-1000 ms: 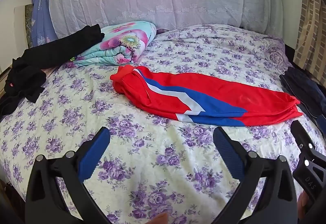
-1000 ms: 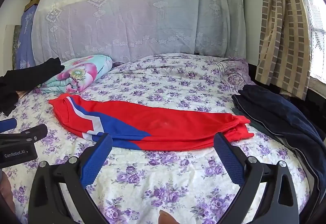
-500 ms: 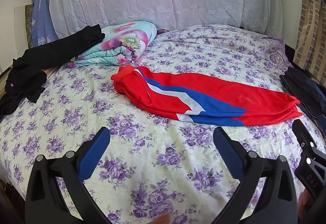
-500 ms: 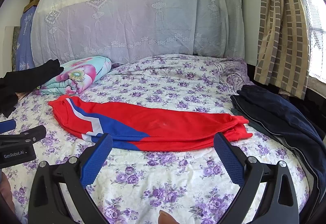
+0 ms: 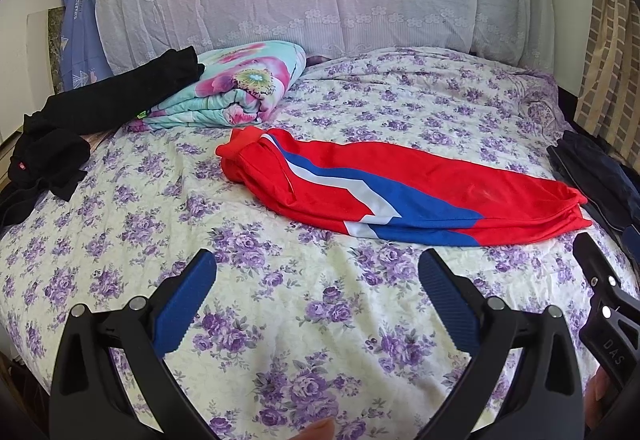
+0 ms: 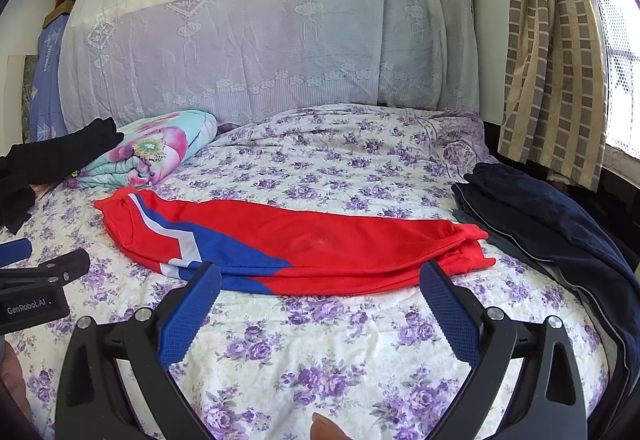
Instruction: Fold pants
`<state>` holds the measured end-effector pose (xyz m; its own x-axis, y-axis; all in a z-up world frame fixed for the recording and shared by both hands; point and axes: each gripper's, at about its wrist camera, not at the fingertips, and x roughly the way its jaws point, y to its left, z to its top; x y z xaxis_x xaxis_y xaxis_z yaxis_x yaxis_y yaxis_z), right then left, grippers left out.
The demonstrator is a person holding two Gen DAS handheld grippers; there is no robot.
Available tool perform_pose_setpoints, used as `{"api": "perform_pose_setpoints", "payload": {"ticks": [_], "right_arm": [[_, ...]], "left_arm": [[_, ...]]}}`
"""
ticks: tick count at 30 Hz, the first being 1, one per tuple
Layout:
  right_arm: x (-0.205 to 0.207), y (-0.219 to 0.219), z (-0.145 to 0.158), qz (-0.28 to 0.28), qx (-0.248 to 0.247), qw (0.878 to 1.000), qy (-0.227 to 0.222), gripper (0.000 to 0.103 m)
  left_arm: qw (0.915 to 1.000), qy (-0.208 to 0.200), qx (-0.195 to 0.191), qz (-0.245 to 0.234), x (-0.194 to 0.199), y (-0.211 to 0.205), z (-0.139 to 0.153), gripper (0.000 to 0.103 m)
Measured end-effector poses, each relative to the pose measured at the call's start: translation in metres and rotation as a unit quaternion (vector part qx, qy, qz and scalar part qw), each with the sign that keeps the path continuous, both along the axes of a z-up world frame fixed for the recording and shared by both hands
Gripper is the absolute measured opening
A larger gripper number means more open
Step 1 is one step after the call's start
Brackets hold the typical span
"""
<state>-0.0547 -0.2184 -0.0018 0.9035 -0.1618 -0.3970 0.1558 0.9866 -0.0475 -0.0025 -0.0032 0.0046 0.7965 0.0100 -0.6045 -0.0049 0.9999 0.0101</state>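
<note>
Pants (image 5: 400,196) lie halved lengthwise mid-bed; both grippers, left (image 5: 316,296) and right (image 6: 320,300), hover wide-jawed, empty. Next: pinch each end, fold across.

A bed (image 6: 320,340) is covered by a cream sheet printed with purple flowers. Its headboard (image 6: 260,52) is draped in pale lace cloth. White walls (image 6: 486,20) are seen behind. At the right, a checked beige curtain (image 6: 552,60) is hung beside a bright window (image 6: 620,60), by which daylight is admitted.
</note>
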Motion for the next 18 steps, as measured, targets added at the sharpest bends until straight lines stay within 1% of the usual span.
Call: {"api": "perform_pose_setpoints", "payload": {"ticks": [18], "right_arm": [[-0.0018,-0.0014,0.0007,-0.001,0.002,1.0,-0.003,0.1]], "left_arm": [[1.0,0.002,0.0,-0.001,-0.0005,-0.0021,-0.001,0.099]]}}
